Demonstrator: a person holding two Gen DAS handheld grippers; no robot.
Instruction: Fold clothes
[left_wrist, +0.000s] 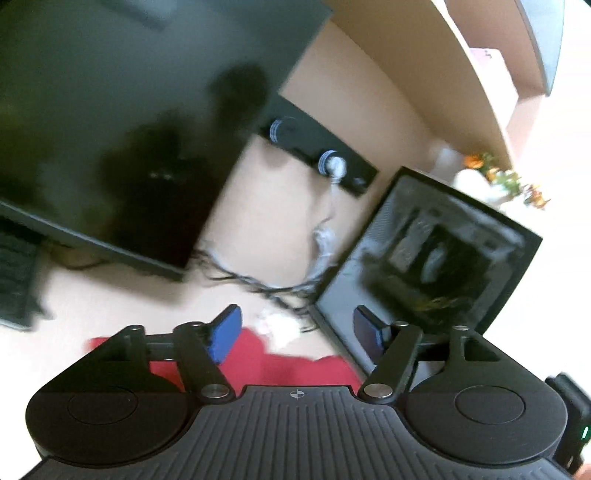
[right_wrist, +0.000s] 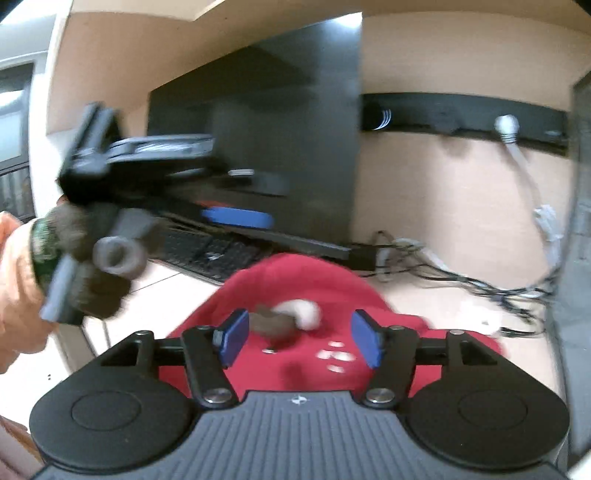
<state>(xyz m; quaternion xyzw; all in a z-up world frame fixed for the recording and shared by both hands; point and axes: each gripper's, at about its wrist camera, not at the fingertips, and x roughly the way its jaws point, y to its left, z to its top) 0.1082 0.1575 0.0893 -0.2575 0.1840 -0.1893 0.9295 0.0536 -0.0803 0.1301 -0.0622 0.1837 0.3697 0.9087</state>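
Observation:
A red garment (right_wrist: 295, 288) with a brown and white print lies bunched on the light desk, just ahead of my right gripper (right_wrist: 299, 338), which is open and empty above it. In the left wrist view only its red edge (left_wrist: 280, 365) shows, below my left gripper (left_wrist: 297, 330), which is open and empty. The left gripper also shows blurred in the right wrist view (right_wrist: 236, 218), held up at the left by a hand in a dark glove (right_wrist: 85, 258).
A large dark monitor (left_wrist: 122, 122) stands behind, with a keyboard (right_wrist: 210, 254) under it. A second screen (left_wrist: 432, 251) stands at the right. Tangled cables (right_wrist: 461, 280) lie by the wall, below a black socket strip (right_wrist: 461, 114). Flowers (left_wrist: 506, 181) sit far right.

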